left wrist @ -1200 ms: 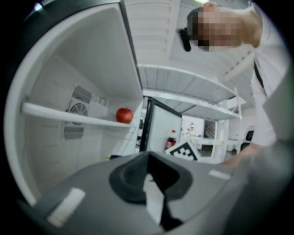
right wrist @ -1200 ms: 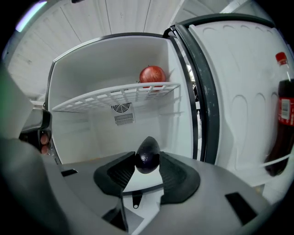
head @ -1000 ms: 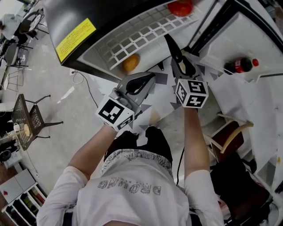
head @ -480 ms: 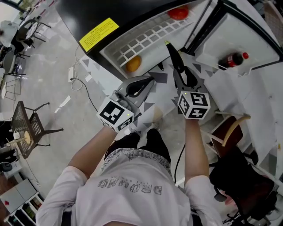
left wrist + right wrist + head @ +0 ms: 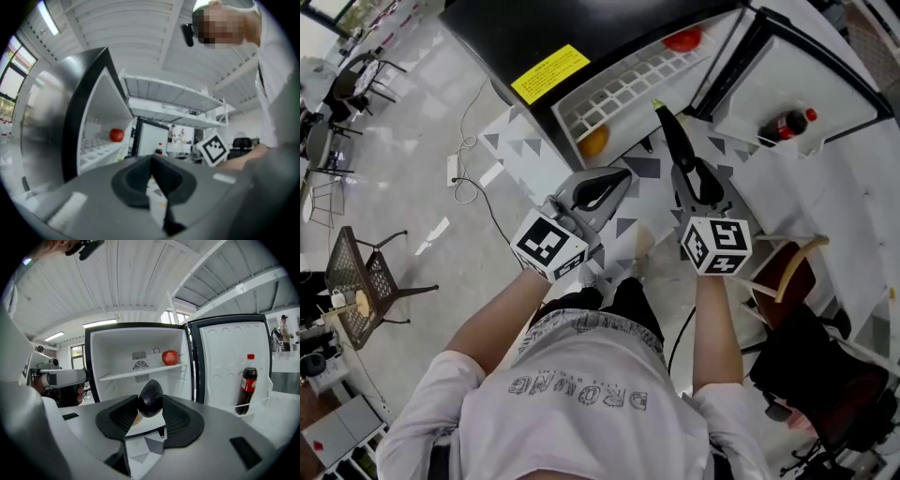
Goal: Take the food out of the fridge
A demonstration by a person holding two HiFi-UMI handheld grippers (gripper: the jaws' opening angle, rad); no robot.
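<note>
Since a second ago we've drawn back from the fridge (image 5: 117, 355), carrying out the aubergine (image 5: 150, 395) clamped in our right gripper (image 5: 150, 405) at one o'clock in the head view, left gripper (image 5: 151, 161) closed and empty; next, we should set it down outside.

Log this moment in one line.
right gripper: shut on eggplant | left gripper: shut, empty | fridge: open | red fruit on shelf | bottle in door

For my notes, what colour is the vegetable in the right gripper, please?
The vegetable is dark purple; clearest in right gripper view.
</note>
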